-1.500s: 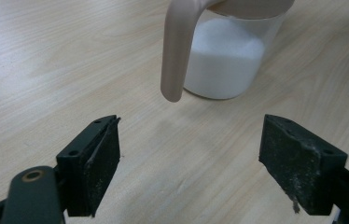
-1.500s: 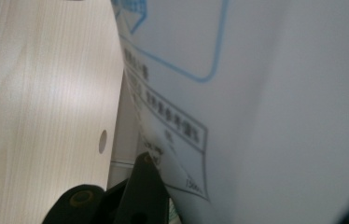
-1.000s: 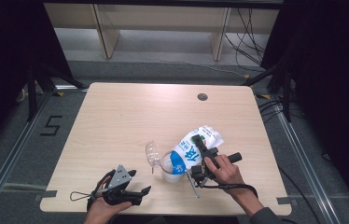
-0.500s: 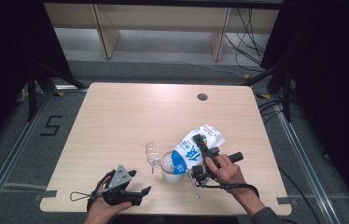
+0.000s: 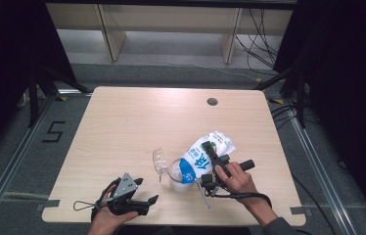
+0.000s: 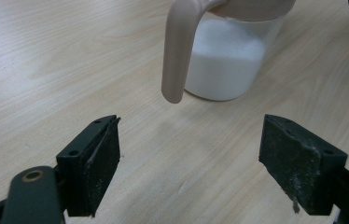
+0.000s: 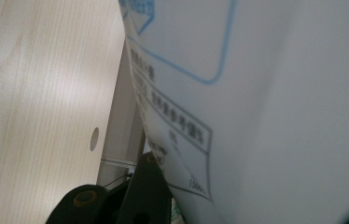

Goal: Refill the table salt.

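Note:
A white and blue bag point(image 5: 201, 155) is tilted with its lower end over a clear jar point(image 5: 176, 177) near the table's front middle. My right gripper point(image 5: 209, 151) is shut on the bag, whose printed side point(image 7: 256, 93) fills the right gripper view above one black finger point(image 7: 144, 196). The jar point(image 6: 226, 70) holds white powder and has a beige handle point(image 6: 177, 51). Its clear lid point(image 5: 159, 160) stands flipped open to the left. My left gripper point(image 5: 144, 191) is open near the front edge, left of the jar, its fingertips point(image 6: 93, 163) wide apart with bare table between them.
The light wooden table point(image 5: 132, 127) has a round cable hole point(image 5: 212, 102) at the back right, also seen as the hole point(image 7: 94, 138) beside the bag. Shelving point(image 5: 171, 29) stands beyond the far edge.
The right gripper and the bag have shifted only slightly over the jar. The left gripper has held still.

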The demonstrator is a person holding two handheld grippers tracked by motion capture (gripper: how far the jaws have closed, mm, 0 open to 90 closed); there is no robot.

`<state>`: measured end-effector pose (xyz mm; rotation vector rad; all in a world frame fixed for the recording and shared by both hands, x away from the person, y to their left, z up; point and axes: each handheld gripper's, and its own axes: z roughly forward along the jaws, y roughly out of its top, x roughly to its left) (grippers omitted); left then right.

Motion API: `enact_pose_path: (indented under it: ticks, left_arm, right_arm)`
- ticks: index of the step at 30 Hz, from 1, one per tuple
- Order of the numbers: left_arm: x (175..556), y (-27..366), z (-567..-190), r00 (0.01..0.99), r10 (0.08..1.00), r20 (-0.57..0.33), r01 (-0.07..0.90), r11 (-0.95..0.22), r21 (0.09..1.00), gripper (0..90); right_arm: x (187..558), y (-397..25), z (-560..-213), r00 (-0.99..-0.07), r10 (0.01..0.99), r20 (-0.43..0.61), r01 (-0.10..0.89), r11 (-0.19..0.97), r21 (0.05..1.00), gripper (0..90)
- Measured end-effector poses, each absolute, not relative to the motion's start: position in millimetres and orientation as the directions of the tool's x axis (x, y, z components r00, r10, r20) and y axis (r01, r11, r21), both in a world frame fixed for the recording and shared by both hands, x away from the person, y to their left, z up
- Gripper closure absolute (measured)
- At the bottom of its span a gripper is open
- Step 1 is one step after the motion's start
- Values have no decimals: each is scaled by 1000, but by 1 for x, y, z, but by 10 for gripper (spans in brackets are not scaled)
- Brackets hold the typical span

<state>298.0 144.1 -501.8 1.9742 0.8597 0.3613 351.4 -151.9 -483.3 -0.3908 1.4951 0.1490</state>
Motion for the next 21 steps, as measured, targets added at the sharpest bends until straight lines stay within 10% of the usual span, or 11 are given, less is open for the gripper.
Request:
enact_pose_path:
  ticks: [21]
  left_arm:
    - [298,143,-502,707,701,-93,434,-326,840,199]
  right_arm:
    - [352,-151,-482,88,-159,-983,-345,921,-180,836]
